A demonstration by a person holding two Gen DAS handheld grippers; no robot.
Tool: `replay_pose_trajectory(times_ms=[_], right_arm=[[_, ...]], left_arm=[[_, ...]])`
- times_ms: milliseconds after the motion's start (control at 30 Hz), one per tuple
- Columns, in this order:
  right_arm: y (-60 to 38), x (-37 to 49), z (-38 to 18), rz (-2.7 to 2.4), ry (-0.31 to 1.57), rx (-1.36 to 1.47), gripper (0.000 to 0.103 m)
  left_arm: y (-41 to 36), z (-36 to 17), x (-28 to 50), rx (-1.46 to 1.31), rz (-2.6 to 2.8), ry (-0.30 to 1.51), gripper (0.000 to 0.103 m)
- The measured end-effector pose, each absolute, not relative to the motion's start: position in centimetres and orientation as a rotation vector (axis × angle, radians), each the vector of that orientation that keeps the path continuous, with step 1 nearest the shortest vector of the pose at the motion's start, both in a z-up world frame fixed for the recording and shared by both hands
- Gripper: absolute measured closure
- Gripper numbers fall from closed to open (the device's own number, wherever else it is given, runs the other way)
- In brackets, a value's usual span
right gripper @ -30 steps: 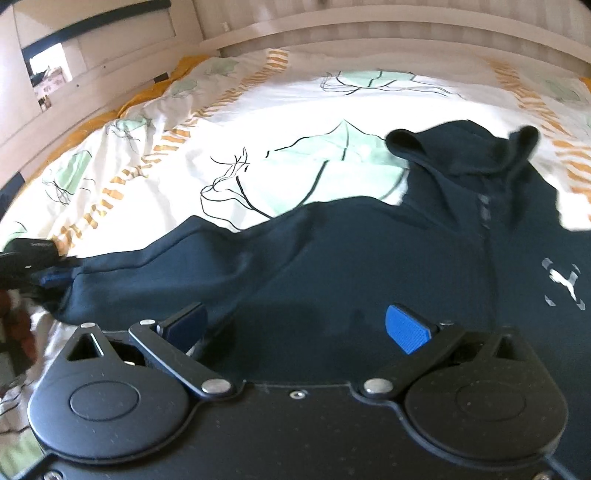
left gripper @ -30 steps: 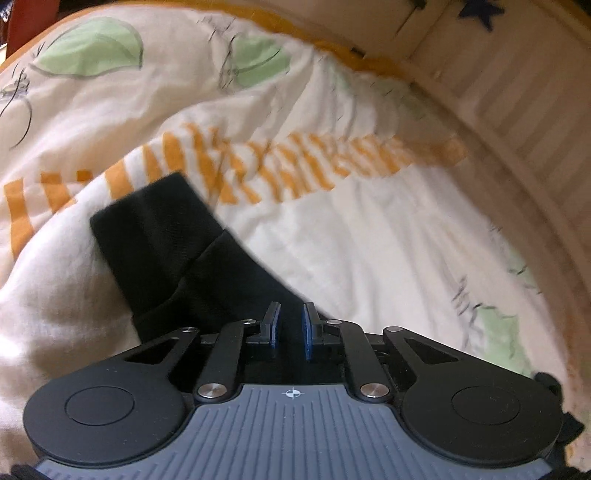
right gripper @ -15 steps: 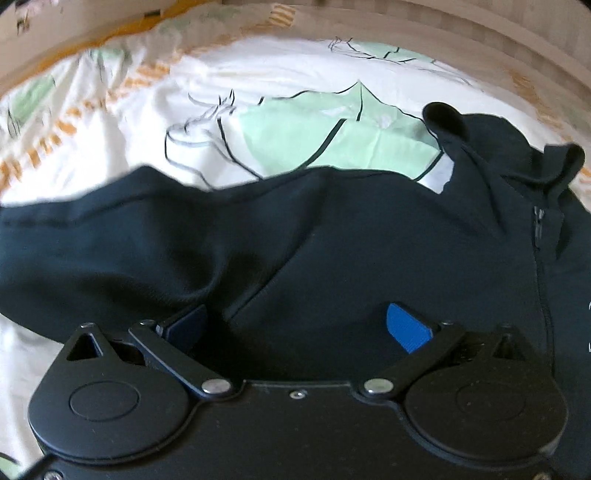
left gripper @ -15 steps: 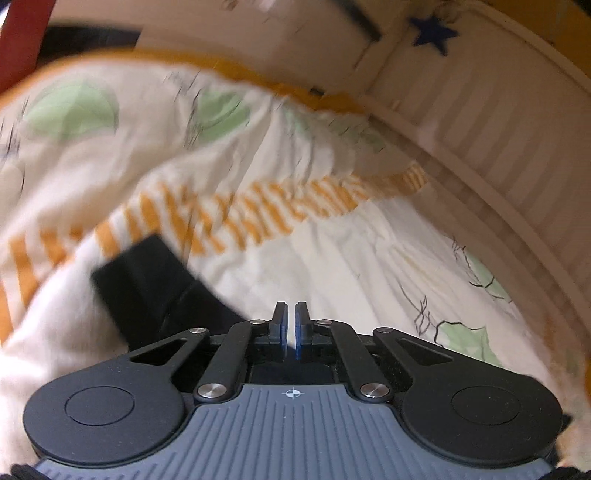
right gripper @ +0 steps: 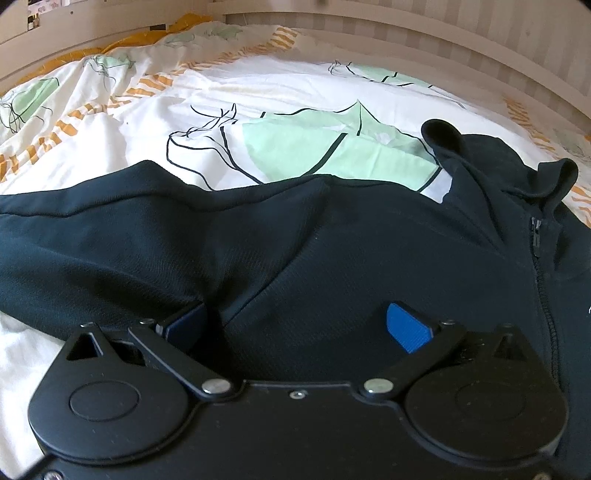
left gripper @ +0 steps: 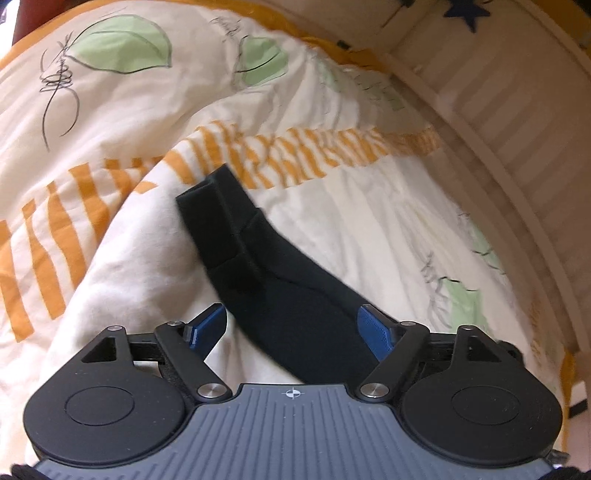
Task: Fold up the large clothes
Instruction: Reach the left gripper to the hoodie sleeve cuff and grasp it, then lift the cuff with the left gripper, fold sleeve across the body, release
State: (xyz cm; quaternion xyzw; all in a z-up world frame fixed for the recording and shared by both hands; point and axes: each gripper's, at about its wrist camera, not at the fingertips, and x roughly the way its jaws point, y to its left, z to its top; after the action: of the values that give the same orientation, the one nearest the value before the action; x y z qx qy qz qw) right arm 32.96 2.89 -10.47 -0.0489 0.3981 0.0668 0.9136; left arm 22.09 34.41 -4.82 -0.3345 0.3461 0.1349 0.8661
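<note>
- The jacket (right gripper: 332, 258), dark navy, lies spread flat on the bed; its zip (right gripper: 539, 273) runs down the right side of the right wrist view, and the raised collar (right gripper: 495, 155) curls up at the top.
- One sleeve (right gripper: 92, 236) stretches off to the left across the duvet.
- In the left wrist view the same sleeve (left gripper: 280, 291) runs diagonally up from the gripper, ending in a ribbed cuff (left gripper: 218, 218) that rests on the duvet just below an orange striped band.
- The left gripper (left gripper: 295, 328) has its jaws opening; the sleeve passes between them, and the blue pads (left gripper: 373, 332) are not pressing on it.
- The right gripper (right gripper: 299, 325) stands wide apart over the jacket's chest near the armpit fold, its pads (right gripper: 406, 325) resting on or just above the cloth, clamping nothing.
- The duvet (right gripper: 258, 92) is white and rumpled, printed with pale green leaves outlined in black and crossed by orange striped bands (left gripper: 314, 151).
- An orange sheet edge (right gripper: 92, 48) shows at the far left side of the bed.
- A pale wooden frame (right gripper: 74, 33) borders the bed.
- Behind it is a wall (left gripper: 517, 81) with pale vertical stripes, bearing a dark blue star (left gripper: 467, 13).
</note>
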Motion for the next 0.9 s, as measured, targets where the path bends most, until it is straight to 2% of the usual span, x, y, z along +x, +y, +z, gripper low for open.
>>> replay_pose_trajectory(times_ms=[333, 400, 433, 600, 833, 900], right_arm=[[2.8, 32.8, -10.6, 0.142, 0.813, -0.090, 0.000], [2.8, 32.8, -10.6, 0.143, 0.812, -0.089, 0.000], [2.8, 32.8, -10.6, 0.143, 0.812, -0.090, 0.000], [2.8, 32.8, -10.6, 0.142, 0.814, -0.092, 0.000], [2.4, 33.3, -9.9, 0.161, 0.844, -0.077, 0.000], [1.3, 33.3, -8.7, 0.158, 0.843, -0.037, 0.005]], left_arm=[[36.6, -6.9, 27.1, -0.560, 0.383, 0.721, 0.028], [36.7, -7.0, 27.8, -0.524, 0.374, 0.720, 0.050], [36.7, -6.9, 28.0, -0.513, 0.373, 0.710, 0.088], [35.2, -4.4, 27.4, -0.519, 0.263, 0.621, 0.090], [29.0, 5.4, 26.0, -0.440, 0.040, 0.444, 0.090], [26.3, 8.3, 25.7, -0.420, -0.041, 0.405, 0.090]])
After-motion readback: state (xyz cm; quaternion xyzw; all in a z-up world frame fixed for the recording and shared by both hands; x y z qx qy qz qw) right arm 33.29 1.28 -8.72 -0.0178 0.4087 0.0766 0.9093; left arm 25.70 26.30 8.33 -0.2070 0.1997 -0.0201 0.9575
